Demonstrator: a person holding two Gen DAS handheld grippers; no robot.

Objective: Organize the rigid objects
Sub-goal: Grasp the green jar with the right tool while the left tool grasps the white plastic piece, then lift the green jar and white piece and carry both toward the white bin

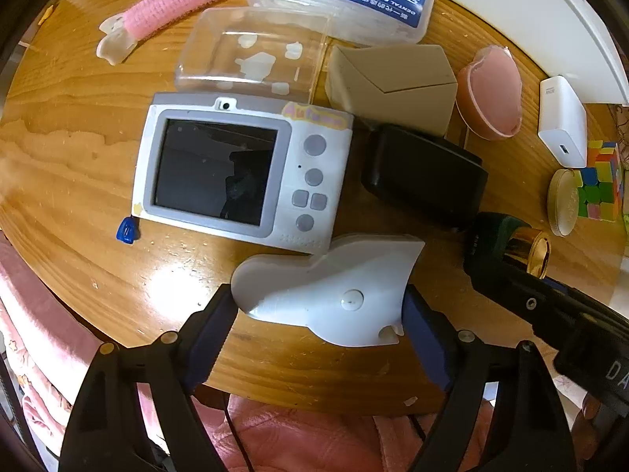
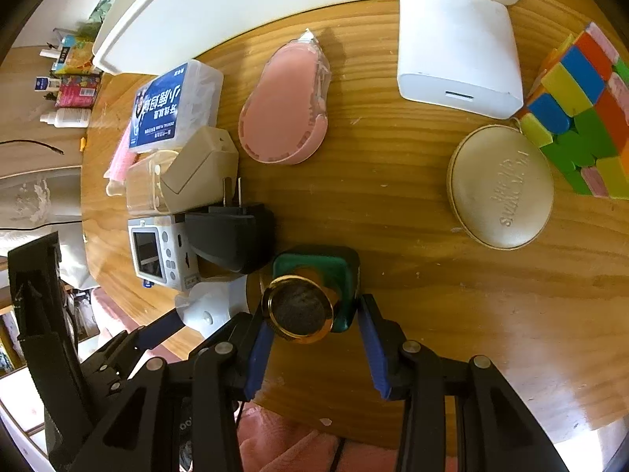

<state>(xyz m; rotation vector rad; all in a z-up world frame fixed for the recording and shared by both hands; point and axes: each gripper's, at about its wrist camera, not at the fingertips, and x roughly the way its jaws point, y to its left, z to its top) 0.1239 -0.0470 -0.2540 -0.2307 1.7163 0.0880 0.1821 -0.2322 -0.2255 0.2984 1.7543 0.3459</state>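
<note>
Between left jaws: white plastic piece (image 1: pixel 334 295), blue pads at both its sides; jaws wide, firm contact not confirmable.
Left gripper (image 1: pixel 320 314): at table's near edge.
Right gripper (image 2: pixel 312 338): clamped on green bottle with gold cap (image 2: pixel 314 295).
Beyond left jaws: toy camera (image 1: pixel 240 173), black adapter (image 1: pixel 420 177), beige plug (image 1: pixel 393 86).
Surface: wooden table (image 1: pixel 78 157).

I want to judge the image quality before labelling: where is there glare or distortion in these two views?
Left wrist view: bright glare on the wooden table before the white plastic piece; the camera's screen mirrors the room; fisheye bends the table's rim. Right wrist view: a washed-out glare patch low on the right of the table; the Rubik's cube is stretched near the edge.
</note>
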